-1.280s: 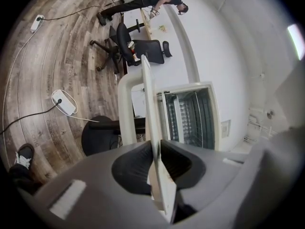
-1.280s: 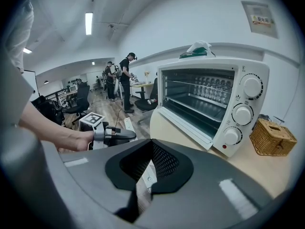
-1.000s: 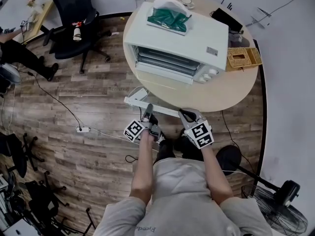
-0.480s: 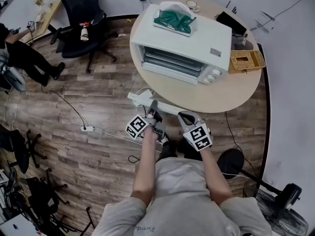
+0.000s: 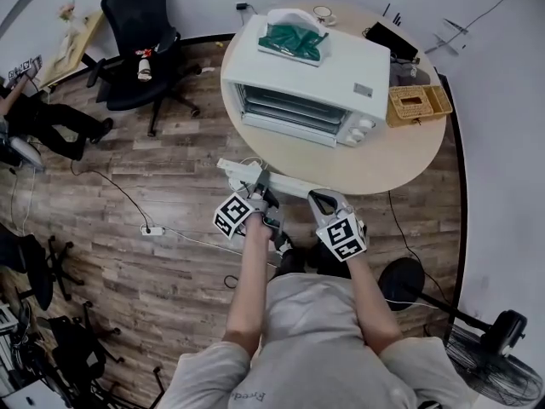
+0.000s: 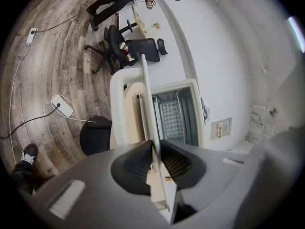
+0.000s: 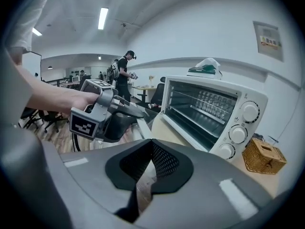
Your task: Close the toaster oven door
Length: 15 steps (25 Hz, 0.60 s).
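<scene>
Mid-lift: left gripper [image 5: 259, 186] jaws, just eased wider, pinch the open door [image 5: 285, 185] edge, right gripper [image 5: 323, 199] jaws closed and empty, next swing door up against toaster oven [image 5: 324, 75].

Wood-plank floor [image 5: 102, 203]; white wall [image 5: 502, 126]; black office chair [image 5: 134, 11]; round beige table [image 5: 375, 164].

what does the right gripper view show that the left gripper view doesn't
Only the right gripper view: the knobs on the toaster oven, the wicker basket and the left gripper seen from the side. Only the left gripper view: the oven door edge between that gripper's jaws, gripped though they have just been opening, plus the office chair and power strip. Both: the open oven with its rack.
</scene>
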Tool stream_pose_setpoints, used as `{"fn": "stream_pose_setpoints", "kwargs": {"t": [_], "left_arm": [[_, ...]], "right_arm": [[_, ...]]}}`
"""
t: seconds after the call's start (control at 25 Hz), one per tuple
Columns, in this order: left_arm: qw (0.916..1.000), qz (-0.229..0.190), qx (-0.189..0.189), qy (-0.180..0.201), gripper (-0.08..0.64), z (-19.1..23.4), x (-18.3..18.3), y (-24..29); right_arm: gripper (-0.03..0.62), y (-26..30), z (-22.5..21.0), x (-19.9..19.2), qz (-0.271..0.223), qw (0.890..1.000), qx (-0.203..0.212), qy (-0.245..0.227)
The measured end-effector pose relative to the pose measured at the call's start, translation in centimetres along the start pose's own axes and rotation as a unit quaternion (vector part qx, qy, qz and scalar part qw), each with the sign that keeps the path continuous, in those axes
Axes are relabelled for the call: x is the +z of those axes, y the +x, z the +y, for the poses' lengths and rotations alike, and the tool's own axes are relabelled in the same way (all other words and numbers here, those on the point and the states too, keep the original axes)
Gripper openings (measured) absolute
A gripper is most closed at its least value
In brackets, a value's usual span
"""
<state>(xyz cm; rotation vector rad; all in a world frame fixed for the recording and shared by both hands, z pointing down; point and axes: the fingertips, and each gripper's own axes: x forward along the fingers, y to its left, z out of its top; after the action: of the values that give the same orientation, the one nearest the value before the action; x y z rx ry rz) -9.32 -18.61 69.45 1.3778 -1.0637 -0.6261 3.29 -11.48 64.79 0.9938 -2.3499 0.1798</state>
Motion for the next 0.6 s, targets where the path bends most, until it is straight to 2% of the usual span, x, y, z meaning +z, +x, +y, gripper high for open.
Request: {"fn": "stream_pose_setpoints", "kwargs": {"t": [0.32, 0.6], "left_arm": [[0.9999, 0.007, 0.005, -0.006, 0.118, -1.9, 0.5, 0.7], [0.9996, 0.011, 0.019, -0.019, 0.117, -3.0, 0.7, 0.9]], "right_arm": [[0.002, -2.0, -2.3, 0.3, -0.015, 0.999, -0.030, -0.010], [0.002, -2.8, -3.0, 0.7, -0.026, 0.999, -0.040, -0.009]]}}
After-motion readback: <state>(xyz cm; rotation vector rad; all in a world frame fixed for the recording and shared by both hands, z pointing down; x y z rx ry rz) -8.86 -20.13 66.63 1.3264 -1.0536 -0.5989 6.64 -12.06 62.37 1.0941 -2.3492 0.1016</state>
